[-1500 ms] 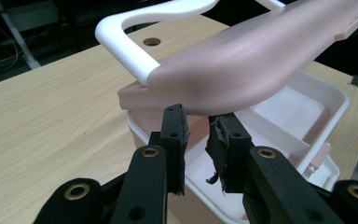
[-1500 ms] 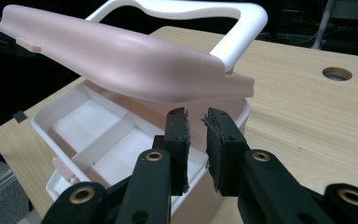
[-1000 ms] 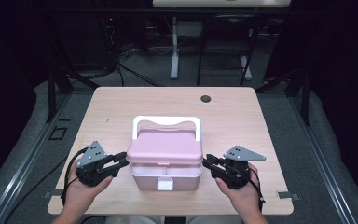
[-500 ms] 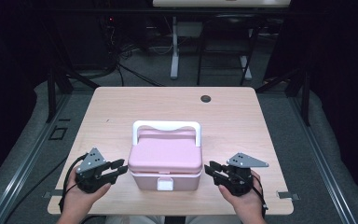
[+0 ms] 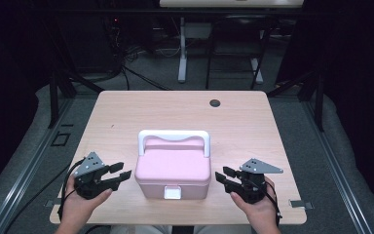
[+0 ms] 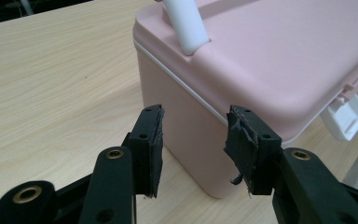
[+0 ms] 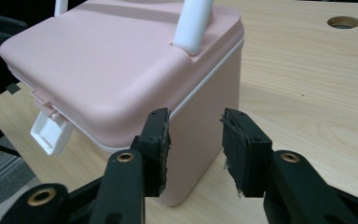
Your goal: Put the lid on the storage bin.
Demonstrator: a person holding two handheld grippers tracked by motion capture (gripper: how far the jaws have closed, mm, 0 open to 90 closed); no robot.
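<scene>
Closed pink box (image 5: 173,168) with white handle (image 5: 174,136) and latch (image 5: 172,193).

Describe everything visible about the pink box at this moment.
The pink box looks like smooth plastic, rectangular with rounded corners. Its lid is shut; a white seam runs under the lid. A white handle is hinged at both sides of the lid. A white latch sits on the front, facing the person. The box stands upright on the wooden table, near its front edge. Nothing else touches it.
</scene>
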